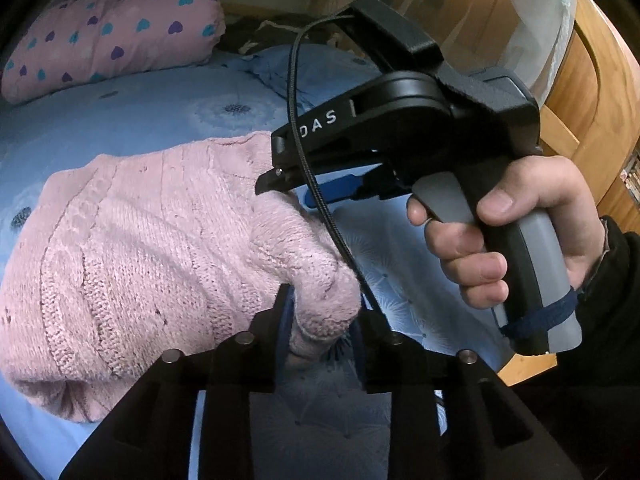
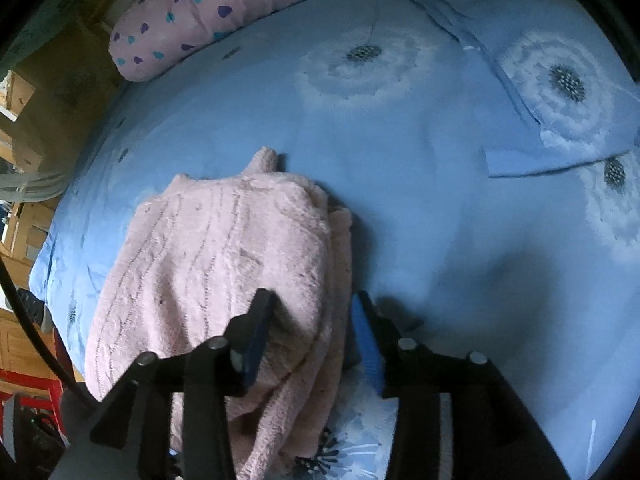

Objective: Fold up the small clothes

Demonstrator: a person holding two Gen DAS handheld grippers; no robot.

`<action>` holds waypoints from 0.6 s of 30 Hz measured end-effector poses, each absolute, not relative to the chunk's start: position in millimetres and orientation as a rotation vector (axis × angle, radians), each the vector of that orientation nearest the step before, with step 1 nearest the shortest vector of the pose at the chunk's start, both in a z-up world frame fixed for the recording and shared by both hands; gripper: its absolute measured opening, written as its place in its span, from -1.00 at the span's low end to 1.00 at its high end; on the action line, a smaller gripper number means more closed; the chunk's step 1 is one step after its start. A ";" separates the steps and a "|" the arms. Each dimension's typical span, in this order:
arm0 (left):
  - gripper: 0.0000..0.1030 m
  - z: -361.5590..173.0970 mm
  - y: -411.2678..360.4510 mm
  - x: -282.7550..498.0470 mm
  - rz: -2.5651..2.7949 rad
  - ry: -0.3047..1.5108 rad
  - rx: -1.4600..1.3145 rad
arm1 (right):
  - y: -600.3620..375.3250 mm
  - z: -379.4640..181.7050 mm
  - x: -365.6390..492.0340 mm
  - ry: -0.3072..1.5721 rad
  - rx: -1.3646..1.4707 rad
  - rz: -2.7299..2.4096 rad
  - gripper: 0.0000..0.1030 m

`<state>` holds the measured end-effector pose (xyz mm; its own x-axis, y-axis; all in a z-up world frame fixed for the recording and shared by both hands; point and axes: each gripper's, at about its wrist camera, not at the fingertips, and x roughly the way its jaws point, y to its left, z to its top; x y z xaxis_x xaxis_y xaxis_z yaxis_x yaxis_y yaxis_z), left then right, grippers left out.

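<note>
A pink knitted sweater is lying folded on the blue floral bedsheet, left of centre. The left gripper, jaws narrow, is straddling a sweater corner; whether the pads are pressing I cannot tell. The right gripper, jaws parted, is loosely bracketing the sweater's edge.

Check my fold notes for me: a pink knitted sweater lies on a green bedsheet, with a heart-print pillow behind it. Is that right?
Not quite: the bedsheet is blue with white dandelion flowers, not green, as the right wrist view shows. The rest holds: the pink knitted sweater lies on it, with the heart-print pillow behind.
</note>
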<state>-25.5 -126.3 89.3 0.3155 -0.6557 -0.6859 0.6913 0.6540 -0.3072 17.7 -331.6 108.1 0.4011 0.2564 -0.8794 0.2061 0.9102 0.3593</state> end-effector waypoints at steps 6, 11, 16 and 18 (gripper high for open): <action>-0.48 92.0 -126.1 -39.7 -0.901 0.872 0.059 | -346.7 104.9 -0.5 1.174 0.431 0.008 0.15; -0.40 100.3 -108.7 -53.6 -0.892 0.826 0.075 | -360.4 103.3 -17.2 1.175 0.413 -0.031 0.16; -0.40 99.9 -92.2 -66.2 -0.800 0.784 0.165 | -365.1 107.5 -27.9 1.147 0.381 -0.090 0.16; -0.40 98.8 -84.0 -68.3 -0.784 0.795 0.162 | -364.1 119.1 -32.4 1.091 0.374 -0.117 0.16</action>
<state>-68.3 -84.0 98.8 0.4400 -0.5701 -0.6938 0.6859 0.7120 -0.1501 -32.4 -364.1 119.1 0.4627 0.0892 -0.8820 0.2750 0.9314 0.2384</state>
